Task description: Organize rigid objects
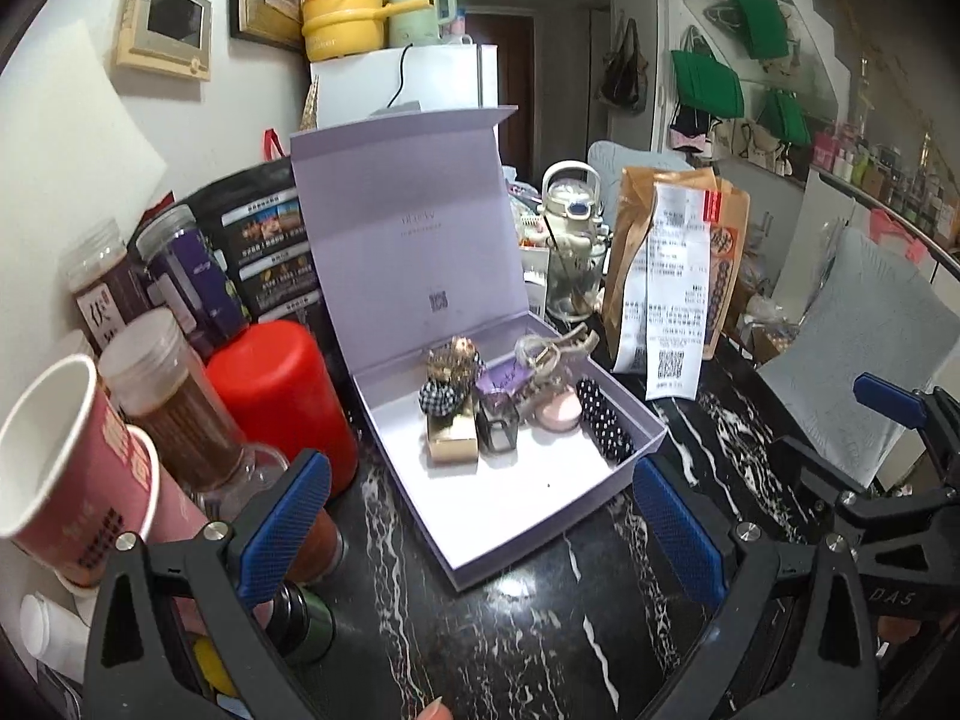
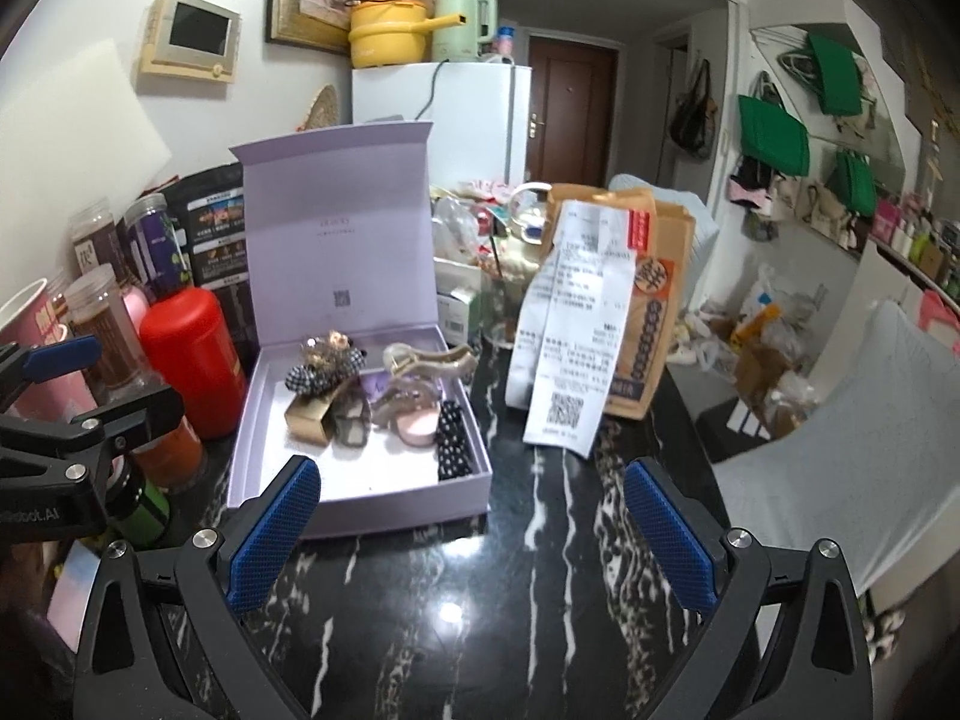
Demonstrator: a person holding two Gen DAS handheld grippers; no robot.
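A lilac gift box [image 1: 540, 516] stands open on the black marble table, its lid upright behind it. Inside lie hair clips and small items: a checked bow clip [image 1: 441, 397], a gold box [image 1: 451, 447], a dark square clip [image 1: 498, 429], a pink compact [image 1: 558, 411], a polka-dot clip [image 1: 603, 426] and a beige claw clip [image 1: 555, 348]. The box also shows in the right wrist view [image 2: 396, 498]. My left gripper [image 1: 480, 534] is open and empty, just in front of the box. My right gripper [image 2: 474, 534] is open and empty, at the box's front right corner.
A red canister [image 1: 282, 396], jars [image 1: 174, 402], paper cups [image 1: 60, 456] and snack bags crowd the left side. A brown paper bag with long receipts [image 1: 672, 276] and a glass jug [image 1: 570, 240] stand right of the box. A grey chair [image 1: 858, 360] is at the table's right edge.
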